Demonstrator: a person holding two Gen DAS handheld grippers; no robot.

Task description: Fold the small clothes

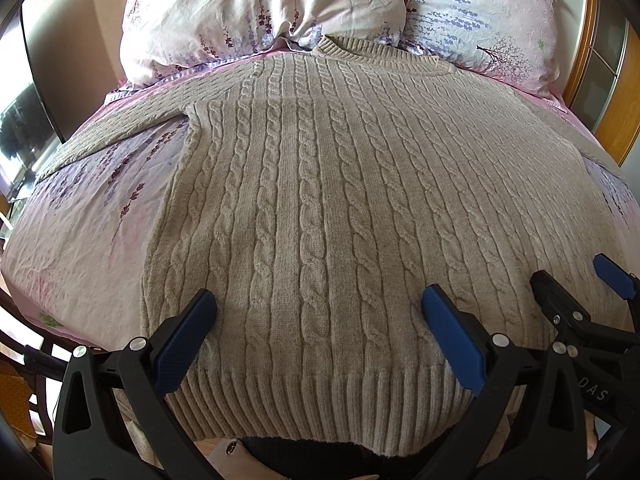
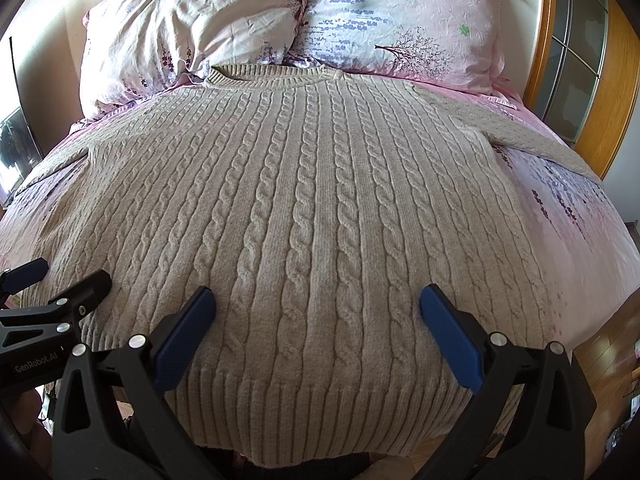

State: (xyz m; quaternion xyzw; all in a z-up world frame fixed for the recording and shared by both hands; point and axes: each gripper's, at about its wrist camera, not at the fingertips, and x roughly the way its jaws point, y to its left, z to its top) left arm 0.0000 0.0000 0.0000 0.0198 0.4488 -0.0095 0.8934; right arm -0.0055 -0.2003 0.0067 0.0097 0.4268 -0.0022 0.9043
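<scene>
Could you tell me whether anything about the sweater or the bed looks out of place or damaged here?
Nothing stands out. The beige cable-knit sweater lies flat on the bed with its collar toward the pillows and both sleeves spread. Left gripper and right gripper are open above the hem.

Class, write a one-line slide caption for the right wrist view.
Open right gripper poised over a beige cable-knit sweater spread flat on a floral bed.

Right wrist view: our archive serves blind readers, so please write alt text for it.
A beige cable-knit sweater lies flat, sleeves spread, on a pink floral bed, its collar toward two pillows. The open right claw is over its hem, the left claw alongside.
</scene>
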